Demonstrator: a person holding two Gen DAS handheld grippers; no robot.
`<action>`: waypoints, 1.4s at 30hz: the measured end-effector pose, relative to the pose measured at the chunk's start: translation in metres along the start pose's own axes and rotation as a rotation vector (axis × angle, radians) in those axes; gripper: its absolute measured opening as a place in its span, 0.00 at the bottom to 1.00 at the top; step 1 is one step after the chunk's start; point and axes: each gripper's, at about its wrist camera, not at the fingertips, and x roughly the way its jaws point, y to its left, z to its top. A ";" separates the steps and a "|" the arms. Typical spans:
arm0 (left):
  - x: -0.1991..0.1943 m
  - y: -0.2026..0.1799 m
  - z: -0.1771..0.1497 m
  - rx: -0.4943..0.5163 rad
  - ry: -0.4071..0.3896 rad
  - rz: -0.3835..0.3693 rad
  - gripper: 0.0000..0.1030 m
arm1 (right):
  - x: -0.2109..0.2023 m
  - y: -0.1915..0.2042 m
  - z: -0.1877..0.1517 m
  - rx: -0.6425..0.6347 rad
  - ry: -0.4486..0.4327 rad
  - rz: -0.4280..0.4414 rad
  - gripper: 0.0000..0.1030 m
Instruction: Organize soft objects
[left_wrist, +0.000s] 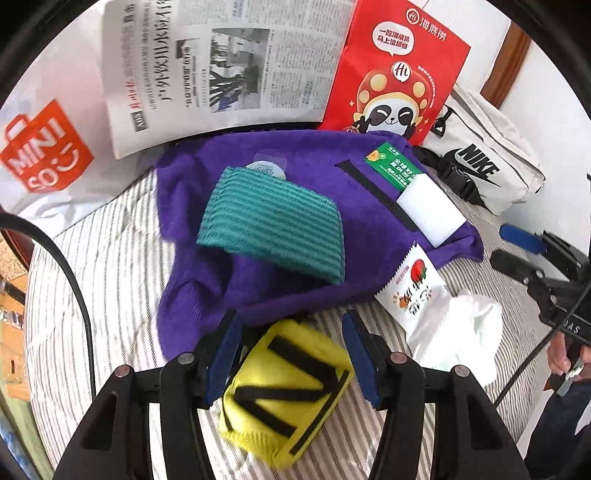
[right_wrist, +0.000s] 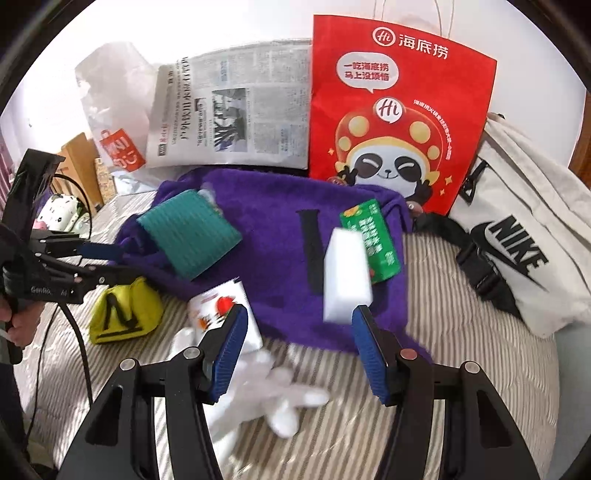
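The things lie on a bed (right_wrist: 461, 369) with a striped sheet, and most of them rest on a purple towel (left_wrist: 295, 166) that is spread in the middle, probably so the soft things are together in one place. On the towel lie a green cloth (left_wrist: 273, 236), a white sponge (left_wrist: 430, 212) and a green packet (left_wrist: 393, 164) partly under the sponge. A black strap (left_wrist: 376, 194) lies flat across the towel beside them.

The yellow pouch (left_wrist: 284, 391) sits on the sheet just off the near edge of the towel, not on it. The left tool (left_wrist: 291, 354) stands over the pouch with one blue pad on each side. In this view the left pad seems to be at the pouch's edge and the right pad is apart from it, so I judge the pouch is released, or not gripped yet; it rests on the bed by itself.

The right tool (right_wrist: 299, 350) is also released, with nothing between its pads. Below it a white glove (right_wrist: 280, 395) lies spread on the sheet, and a snack packet (right_wrist: 221, 314) lies just beside the left pad, touching the towel's edge. I think the glove is the next soft thing to take, because the tool points down at it.

Behind the towel, a red bag (right_wrist: 399, 122), a newspaper (right_wrist: 229, 114) and a white bag (right_wrist: 517, 240) stand at the back, out of the way
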 end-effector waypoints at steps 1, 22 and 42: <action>-0.002 0.001 -0.004 0.000 -0.003 0.003 0.54 | -0.003 0.003 -0.004 0.006 0.003 0.010 0.58; -0.007 0.013 -0.041 -0.055 0.004 0.000 0.55 | 0.031 0.037 -0.070 -0.009 0.167 0.163 0.12; -0.003 0.006 -0.065 -0.046 0.013 -0.003 0.58 | -0.031 -0.004 -0.082 0.063 0.166 0.118 0.18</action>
